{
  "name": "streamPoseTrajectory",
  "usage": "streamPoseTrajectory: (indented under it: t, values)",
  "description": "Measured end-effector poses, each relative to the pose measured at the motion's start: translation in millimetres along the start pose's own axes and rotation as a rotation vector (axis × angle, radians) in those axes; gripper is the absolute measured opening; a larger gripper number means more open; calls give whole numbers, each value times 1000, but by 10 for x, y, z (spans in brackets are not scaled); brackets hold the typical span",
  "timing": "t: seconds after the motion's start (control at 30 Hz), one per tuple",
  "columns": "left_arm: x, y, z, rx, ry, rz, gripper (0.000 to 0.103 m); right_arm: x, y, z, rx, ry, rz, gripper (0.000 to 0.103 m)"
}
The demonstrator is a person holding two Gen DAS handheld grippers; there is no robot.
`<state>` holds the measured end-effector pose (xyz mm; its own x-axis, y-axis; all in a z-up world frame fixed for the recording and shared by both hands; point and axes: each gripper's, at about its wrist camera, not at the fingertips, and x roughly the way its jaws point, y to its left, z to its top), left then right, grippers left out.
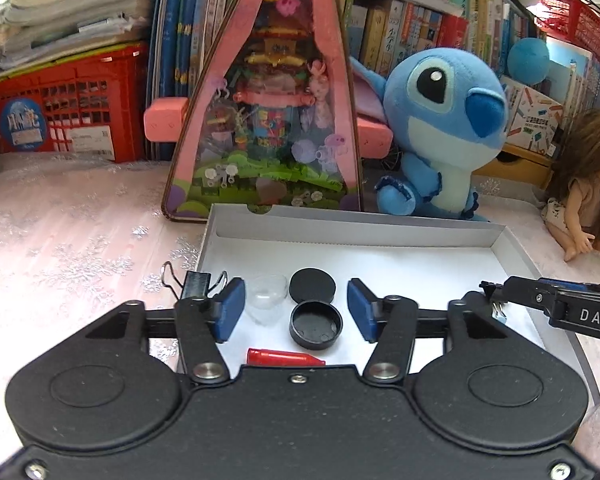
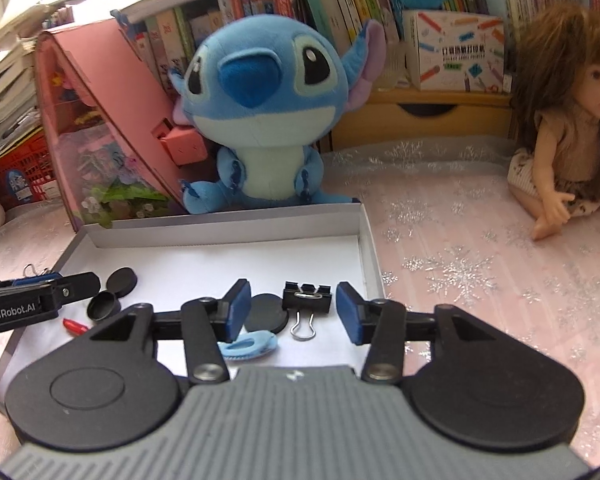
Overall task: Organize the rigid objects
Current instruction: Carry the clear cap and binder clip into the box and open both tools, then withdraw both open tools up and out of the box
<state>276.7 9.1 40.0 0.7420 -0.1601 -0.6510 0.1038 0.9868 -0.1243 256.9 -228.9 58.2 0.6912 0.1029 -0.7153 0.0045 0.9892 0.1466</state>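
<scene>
Between the left jaws: nothing is gripped; the left gripper is held released over a black cap, a black disc and a clear shell, all lying loose in the tray.
Between the right jaws: nothing is gripped either; the right gripper stands released around a binder clip, with a second disc and a blue loop just beside it.
Task things: most are seen inside the white tray; one clip is seen at its left rim, whether on or outside it cannot be told.
Risk, left: the cap and disc lie touching, so both may be caught at once, or the shell may be pushed aside by the left pad.
Risk, right: the clip's wire handle may be snagged, and the disc dragged along.
Risk, shared: the two grippers are close over one tray, so a knock between them is judged possible.
Pose: both grippers are tilted steeply down toward the tray floor, side by side.
Beyond: a red piece lies nearest the left gripper's body; a plush sits behind the tray on the bench.
</scene>
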Motion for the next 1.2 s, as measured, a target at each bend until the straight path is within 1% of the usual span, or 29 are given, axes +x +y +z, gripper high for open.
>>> streamPoseTrajectory:
  t: [0.17, 0.47, 0.77, 0.93, 1.07, 1.2]
  values:
    - [-188, -47, -60, 11, -15, -8, 61, -208, 54, -59, -17, -33, 0, 71]
    - [-637, -176, -204, 45, -70, -23, 64, -620, 132, -195, -42, -97, -4, 81]
    - [-1080, -258, -437, 70, -110, -50, 68, -958, 245, -391, -75, -145, -18, 85]
    - [-1251, -262, -546, 74, -128, -60, 69, -1088, 296, -497, -86, -162, -14, 86]
    - [-1369, -281, -645, 98, -145, -58, 70, -1190, 328, -581, -99, -178, -19, 87]
    - [-1466, -266, -751, 95, -151, -72, 71, -1278, 317, -691, -98, -192, -20, 89]
